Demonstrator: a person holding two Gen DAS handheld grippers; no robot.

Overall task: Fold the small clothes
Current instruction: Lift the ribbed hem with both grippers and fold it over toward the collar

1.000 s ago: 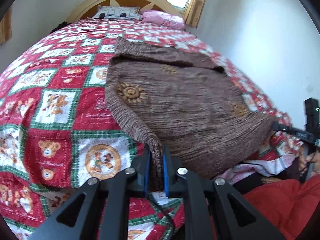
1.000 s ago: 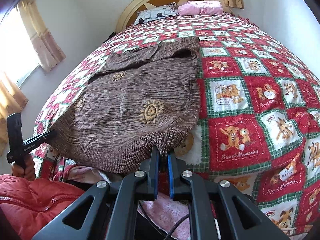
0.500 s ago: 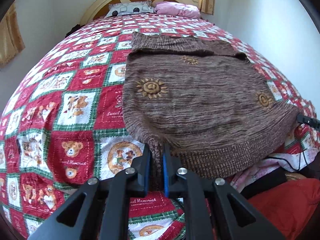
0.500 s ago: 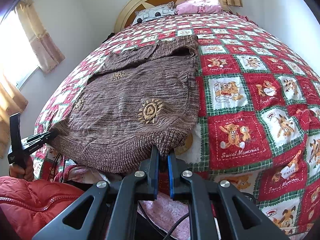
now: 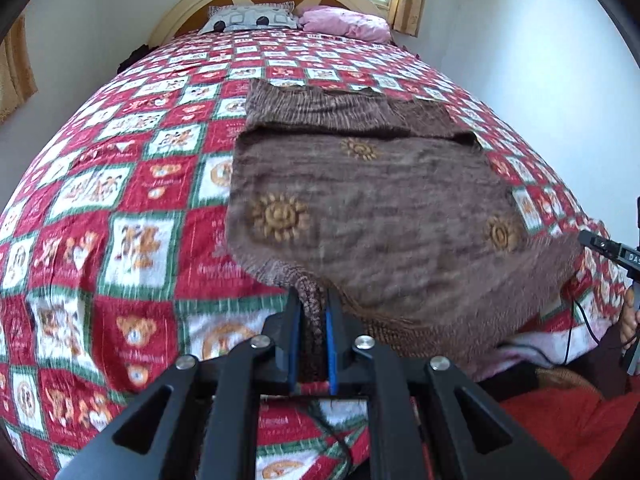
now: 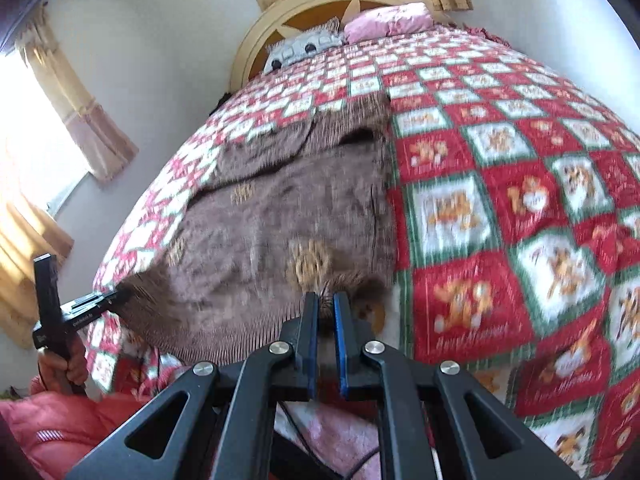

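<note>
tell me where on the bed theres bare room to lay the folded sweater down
Bare quilt runs between the brown sweater and the bed's one long edge, and again between its top edge and the pillows. The strip on the sweater's other side is narrow. The foot edge is crowded: left gripper and right gripper clamp the hem there.

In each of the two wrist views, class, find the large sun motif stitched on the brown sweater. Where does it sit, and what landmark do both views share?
Left wrist view: the large sun motif sits left of centre on the brown sweater.
Right wrist view: the motif sits centre, just above the right gripper.
Shared landmark: the pink pillow by the headboard.
</note>
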